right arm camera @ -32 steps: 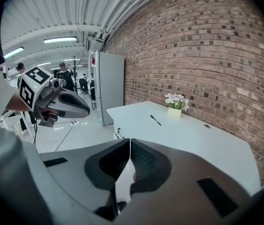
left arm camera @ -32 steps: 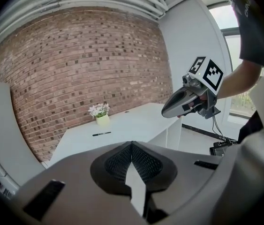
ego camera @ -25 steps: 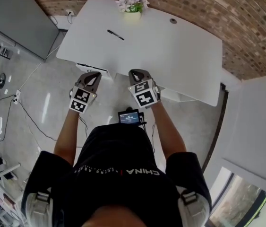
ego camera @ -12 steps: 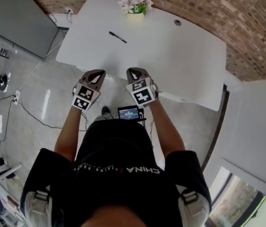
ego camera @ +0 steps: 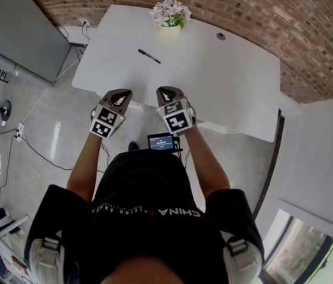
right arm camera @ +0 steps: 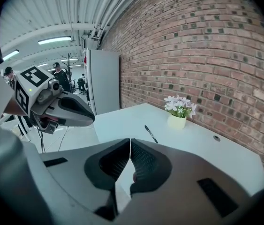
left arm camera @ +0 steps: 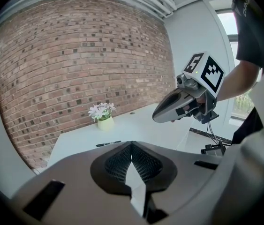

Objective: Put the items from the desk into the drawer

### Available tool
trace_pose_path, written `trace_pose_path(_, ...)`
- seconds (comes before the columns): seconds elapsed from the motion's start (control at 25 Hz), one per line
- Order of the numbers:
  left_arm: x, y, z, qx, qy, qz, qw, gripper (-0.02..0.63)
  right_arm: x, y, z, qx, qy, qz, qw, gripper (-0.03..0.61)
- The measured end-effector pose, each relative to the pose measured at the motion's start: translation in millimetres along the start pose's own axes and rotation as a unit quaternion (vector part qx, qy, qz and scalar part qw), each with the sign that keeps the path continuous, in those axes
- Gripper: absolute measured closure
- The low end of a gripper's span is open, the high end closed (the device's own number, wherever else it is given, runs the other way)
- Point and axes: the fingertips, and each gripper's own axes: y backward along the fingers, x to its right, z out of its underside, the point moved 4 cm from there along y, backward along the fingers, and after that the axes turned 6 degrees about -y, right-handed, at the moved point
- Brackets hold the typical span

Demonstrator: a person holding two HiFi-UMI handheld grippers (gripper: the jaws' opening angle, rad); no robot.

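A black pen lies on the white desk, towards its far left, and shows again as the pen and pen in the gripper views. A small pot of pale flowers stands at the desk's far edge by the brick wall. My left gripper and right gripper hover side by side over the desk's near edge, both shut with nothing between the jaws. Their tips, left gripper and right gripper, point at the pen. No drawer is clearly visible.
A round cable hole sits in the desk's far right. A grey cabinet stands to the left, cables run over the floor, and a white partition is at the right. People stand far off.
The person has stepped a little closer to the desk, so both grippers now reach just over its near edge. Both stay shut and empty.
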Motion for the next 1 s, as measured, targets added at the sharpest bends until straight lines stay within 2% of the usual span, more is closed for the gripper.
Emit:
trace_pose_path(0.64,-11,-9,5,-0.006,0.016,0.001,0.9999,0.601,6,-21,2,-0.017,-0.003,-0.030,0.999,0.561)
trace_pose_path(1.0,-31,-44,15,-0.015,0.037,0.007,0.9992,0.601,38,-79,0,-0.041,-0.005,-0.053,0.998,0.560)
